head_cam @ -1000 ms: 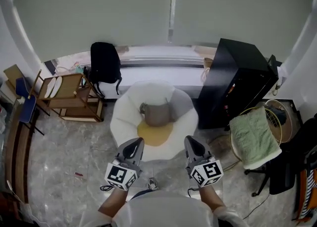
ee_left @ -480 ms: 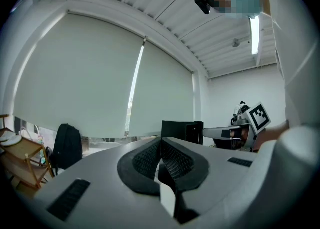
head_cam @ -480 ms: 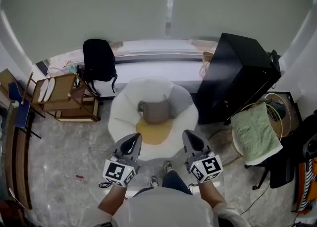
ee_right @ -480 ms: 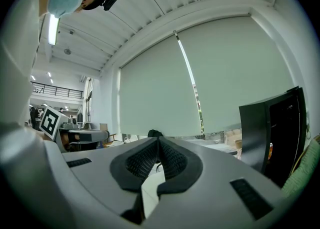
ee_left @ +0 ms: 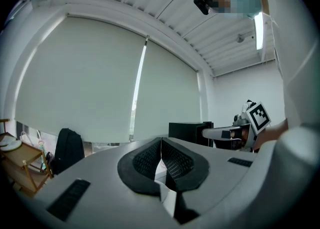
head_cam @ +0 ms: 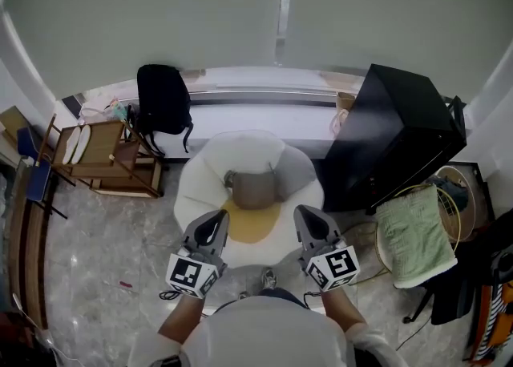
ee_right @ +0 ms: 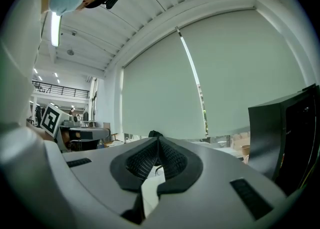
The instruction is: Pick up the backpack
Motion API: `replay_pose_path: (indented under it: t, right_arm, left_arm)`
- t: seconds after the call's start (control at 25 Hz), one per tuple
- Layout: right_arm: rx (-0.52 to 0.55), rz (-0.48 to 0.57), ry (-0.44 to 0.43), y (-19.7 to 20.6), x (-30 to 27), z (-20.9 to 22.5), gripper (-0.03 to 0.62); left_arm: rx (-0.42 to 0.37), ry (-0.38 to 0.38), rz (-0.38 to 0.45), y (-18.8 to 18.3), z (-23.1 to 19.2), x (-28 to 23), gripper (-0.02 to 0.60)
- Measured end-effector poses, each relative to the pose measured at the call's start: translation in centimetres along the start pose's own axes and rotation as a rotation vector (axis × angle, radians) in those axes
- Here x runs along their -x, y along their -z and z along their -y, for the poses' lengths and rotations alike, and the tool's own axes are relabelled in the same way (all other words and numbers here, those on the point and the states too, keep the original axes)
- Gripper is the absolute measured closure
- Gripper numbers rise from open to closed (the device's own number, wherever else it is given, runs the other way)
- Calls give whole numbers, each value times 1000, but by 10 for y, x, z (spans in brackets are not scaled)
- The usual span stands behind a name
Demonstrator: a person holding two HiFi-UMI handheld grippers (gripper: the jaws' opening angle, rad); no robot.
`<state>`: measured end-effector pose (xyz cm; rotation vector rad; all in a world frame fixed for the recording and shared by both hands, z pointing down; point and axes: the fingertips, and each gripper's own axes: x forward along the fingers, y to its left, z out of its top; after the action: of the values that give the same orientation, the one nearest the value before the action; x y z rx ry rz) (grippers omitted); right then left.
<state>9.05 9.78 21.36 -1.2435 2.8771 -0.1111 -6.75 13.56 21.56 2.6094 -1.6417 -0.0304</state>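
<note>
- Roughly at far left, a wooden rack (head_cam: 104, 153) stands on the floor just beside the backpack. It plays no part in the job.
- The backpack (head_cam: 163, 101) is black and upright, leaning against the window ledge (head_cam: 264, 89) between the rack and the beanbag. It is well apart from both tongs. In the left gripper view it sits far off to the left, not in line with the jaws.
- The left tongs (head_cam: 213, 227) point level with the jaws closed together and nothing between them. They were just as shut a second ago.
- The beanbag (head_cam: 208, 173) is white, with a brown cushion (head_cam: 255, 187) and a yellow patch in its hollow. It lies straight ahead of the person, between them and the window.
- What has changed is small. A shoe (head_cam: 268, 279) has swapped places under the body, and the backpack and cabinet have slid slightly outward in the head view. I read that as a short walk forward with both tongs carried along.
- The right tongs (head_cam: 309, 223) are level, closed and empty, matching the left.
- A black cabinet (head_cam: 393, 137) and a green towel (head_cam: 415, 233) sit at right, clear of the route.
- My judgement is that this is the approach stage and nothing has been grasped yet. The line of travel meets the beanbag, so the path likely needs to bend left around it. One set of jaws must also open before the backpack can be taken.
</note>
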Motion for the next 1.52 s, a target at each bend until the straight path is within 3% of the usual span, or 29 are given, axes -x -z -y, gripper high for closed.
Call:
replay_pose_path:
  t: [0.32,0.6,1.2,1.52]
  right_arm:
    - [9,0,-60,-1,-32,40,563]
    - [-11,-4,-75,0,-57,40,565]
    - [-22,16,80,3,-113,19,565]
    - [-27,14,95,11,-126,38,565]
  left_arm:
    - [-13,-69,12,-7,-12,-46,551]
    - [-1,-93,7,-11,-34,-56,551]
    - [-1,93,-1,-8,-95,-77,551]
    - [5,93,-21,5,-111,-98,551]
